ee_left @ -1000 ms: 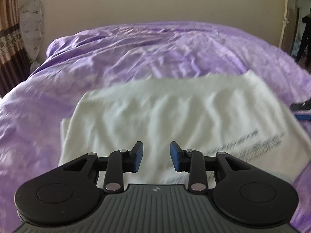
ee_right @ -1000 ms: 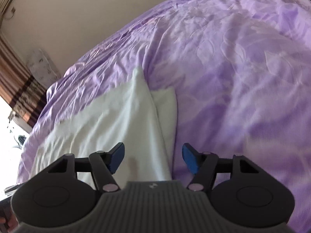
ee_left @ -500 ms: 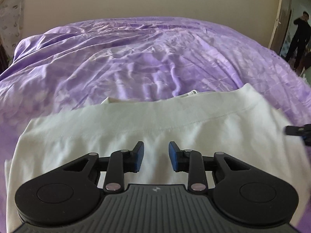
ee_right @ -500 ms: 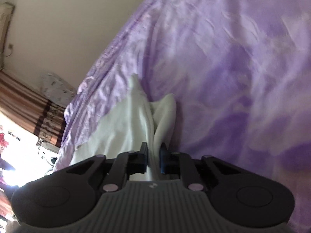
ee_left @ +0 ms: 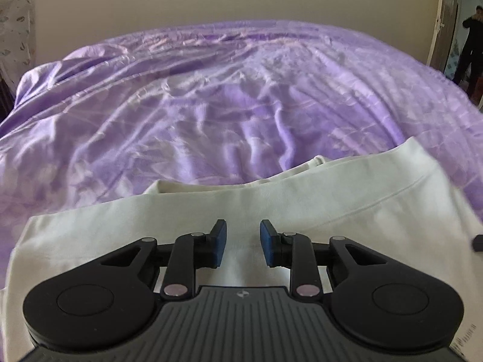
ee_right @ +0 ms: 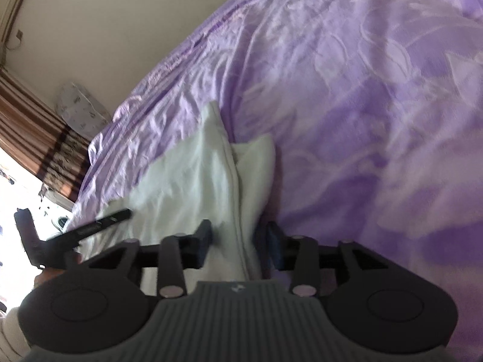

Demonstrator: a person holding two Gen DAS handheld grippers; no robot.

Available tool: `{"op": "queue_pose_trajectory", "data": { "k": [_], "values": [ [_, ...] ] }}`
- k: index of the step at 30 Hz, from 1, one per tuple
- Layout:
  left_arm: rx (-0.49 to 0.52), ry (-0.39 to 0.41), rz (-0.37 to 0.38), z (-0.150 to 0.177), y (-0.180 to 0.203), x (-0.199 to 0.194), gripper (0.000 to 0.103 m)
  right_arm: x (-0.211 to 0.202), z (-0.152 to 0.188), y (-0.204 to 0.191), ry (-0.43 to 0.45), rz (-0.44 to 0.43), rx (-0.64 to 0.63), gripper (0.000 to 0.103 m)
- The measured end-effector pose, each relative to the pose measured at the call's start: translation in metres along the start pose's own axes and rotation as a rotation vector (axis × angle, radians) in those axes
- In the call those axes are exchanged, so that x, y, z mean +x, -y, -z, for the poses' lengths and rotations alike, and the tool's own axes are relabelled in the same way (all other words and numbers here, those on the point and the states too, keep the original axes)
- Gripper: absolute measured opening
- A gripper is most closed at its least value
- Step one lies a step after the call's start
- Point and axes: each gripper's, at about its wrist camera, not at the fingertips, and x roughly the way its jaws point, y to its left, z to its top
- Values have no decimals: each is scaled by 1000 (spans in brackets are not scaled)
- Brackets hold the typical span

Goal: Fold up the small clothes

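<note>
My left gripper (ee_left: 240, 242) hovers with its blue pads (ee_left: 218, 242) apart, gripping nothing, low over the white garment (ee_left: 302, 202), which lies spread on the purple bedspread (ee_left: 211, 105) and runs under and ahead of the fingers. I judge I hold it there ready to pin or pinch the cloth. My right gripper (ee_right: 238, 242) is also spread, straddling the hemmed, raised edge of the same garment; that edge lies between the fingers unclamped, its corner peaking further ahead.
</note>
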Motion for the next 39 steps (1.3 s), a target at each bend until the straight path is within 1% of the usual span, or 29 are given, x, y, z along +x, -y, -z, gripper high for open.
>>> {"op": "queue_pose_trajectory", "data": {
  "k": [3, 5, 6, 8, 9, 10, 12, 14, 17, 19, 23, 26, 29, 32, 36, 39],
  "values": [
    [-18, 13, 14, 5, -10, -28, 32, 2, 3, 13, -31, -29, 51, 42],
    [-29, 2, 13, 9, -22, -45, 32, 3, 4, 20, -38, -52, 87, 42],
    [-30, -9, 5, 11, -28, -53, 32, 5, 4, 25, -40, -63, 111, 39],
    [-36, -26, -17, 13, -43, -68, 32, 7, 3, 25, -41, -70, 135, 29],
    [-39, -32, -25, 15, -50, -74, 32, 6, 2, 22, -43, -83, 139, 14],
    [-42, -40, -39, 17, -58, -82, 32, 4, 2, 19, -44, -93, 140, 9],
    [-47, -57, -57, 23, -75, -99, 32, -2, -2, 3, -24, -63, 89, 7],
    [-52, -67, -73, 31, -91, -115, 29, -10, -7, -19, -11, -19, 21, 6],
    [-54, -73, -111, 39, -110, -140, 29, -20, -12, -56, -3, 39, -55, 5],
    [-69, -66, -118, 43, -122, -157, 29, -29, -14, -83, 4, 41, -95, 5],
    [-93, -54, -104, 52, -143, -186, 29, -39, -18, -147, 8, 43, -148, 4],
    [-113, -49, -99, 59, -156, -200, 29, -36, -17, -198, 0, 44, -178, 4],
    [-135, -44, -74, 67, -172, -211, 29, -24, -15, -242, -13, 34, -194, 4],
    [-143, -38, -71, 75, -186, -219, 29, 0, -8, -287, -32, 33, -216, 4],
    [-156, -41, -85, 86, -205, -217, 29, 39, 10, -338, -48, 26, -246, 4],
    [-172, -45, -65, 94, -217, -215, 29, 78, 28, -368, -80, 11, -242, 4]
  ]
}}
